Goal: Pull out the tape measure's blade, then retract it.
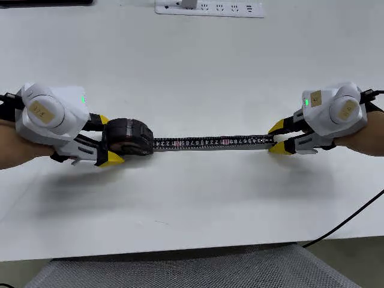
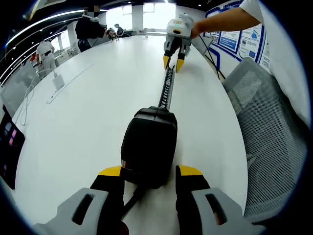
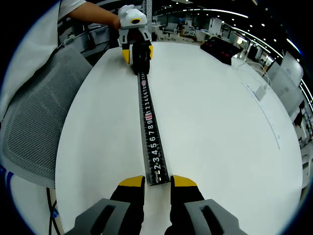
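White workbench (image 1: 192, 198) with drawn-out tape measure (image 1: 129, 137), power strip (image 1: 210, 8), bright office (image 3: 186, 27) beyond

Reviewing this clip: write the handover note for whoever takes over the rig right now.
Left claw: shut on the black rounded tape measure case, which seems to rest on the white table.
Right claw: shut on the tip of the black numbered blade.
Done: the blade is pulled out and stretched straight between the two claws, along the table.
Left: retract the blade into the case, probably by easing the right claw toward the left one.
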`<state>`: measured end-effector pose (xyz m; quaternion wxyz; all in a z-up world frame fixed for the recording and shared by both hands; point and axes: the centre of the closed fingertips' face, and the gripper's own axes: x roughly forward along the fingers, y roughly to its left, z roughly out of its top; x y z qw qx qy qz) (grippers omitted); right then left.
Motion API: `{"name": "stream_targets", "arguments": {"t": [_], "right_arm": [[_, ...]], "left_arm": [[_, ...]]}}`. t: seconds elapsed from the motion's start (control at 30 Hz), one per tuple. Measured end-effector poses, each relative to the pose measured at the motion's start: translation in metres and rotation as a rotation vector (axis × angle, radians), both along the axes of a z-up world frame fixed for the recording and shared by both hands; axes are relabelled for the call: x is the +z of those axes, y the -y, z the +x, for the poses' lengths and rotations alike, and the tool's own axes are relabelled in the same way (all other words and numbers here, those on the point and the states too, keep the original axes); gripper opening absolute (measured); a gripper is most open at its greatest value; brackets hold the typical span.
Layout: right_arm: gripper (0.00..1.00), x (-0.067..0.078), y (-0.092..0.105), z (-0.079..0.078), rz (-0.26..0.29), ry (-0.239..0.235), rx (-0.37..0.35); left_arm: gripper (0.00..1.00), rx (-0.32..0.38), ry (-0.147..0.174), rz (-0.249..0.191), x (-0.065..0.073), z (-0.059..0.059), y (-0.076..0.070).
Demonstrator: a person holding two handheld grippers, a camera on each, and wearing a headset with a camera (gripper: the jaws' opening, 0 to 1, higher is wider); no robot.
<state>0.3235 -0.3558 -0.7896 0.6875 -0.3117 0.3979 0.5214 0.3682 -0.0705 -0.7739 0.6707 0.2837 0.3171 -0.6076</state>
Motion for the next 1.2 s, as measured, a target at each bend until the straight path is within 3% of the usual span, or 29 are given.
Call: {"name": "stream_targets", "arguments": {"t": [0.3,0.33,0.5,0.57,0.6,0.73,0.9,1.0,1.13,1.2], "right_arm": [[0.17,0.002,-0.004,0.004,0.014,0.005,-0.005],[0.18,0.005,-0.008,0.004,0.035,0.0,-0.023],[0.24,0.012,-0.019,0.008,0.095,0.005,-0.096],[0.28,0.016,-0.025,0.01,0.121,-0.001,-0.137],[0.29,0.017,-0.027,0.01,0.132,-0.002,-0.15],[0.36,0.021,-0.035,0.01,0.18,-0.005,-0.209],[0.42,0.023,-0.04,0.009,0.218,-0.003,-0.279],[0.42,0.024,-0.041,0.008,0.211,0.034,-0.296],[0.45,0.025,-0.048,0.003,0.226,0.038,-0.326],[0.45,0.024,-0.05,-0.001,0.235,0.044,-0.339]], "left_arm": [[0.36,0.02,-0.002,-0.002,0.001,0.001,-0.002],[0.37,0.039,-0.036,-0.022,0.002,-0.002,-0.001],[0.41,0.073,-0.028,-0.028,0.003,0.0,-0.003],[0.44,0.121,-0.04,-0.054,0.006,0.001,-0.004],[0.45,0.137,-0.02,-0.084,0.011,0.004,-0.003],[0.49,0.197,-0.026,-0.161,0.024,0.005,-0.004],[0.52,0.248,-0.023,-0.198,0.03,0.002,-0.011],[0.53,0.283,-0.002,-0.208,0.031,0.003,-0.014],[0.54,0.329,-0.001,-0.236,0.033,0.002,-0.018],[0.54,0.351,0.015,-0.247,0.035,0.001,-0.02]]}}
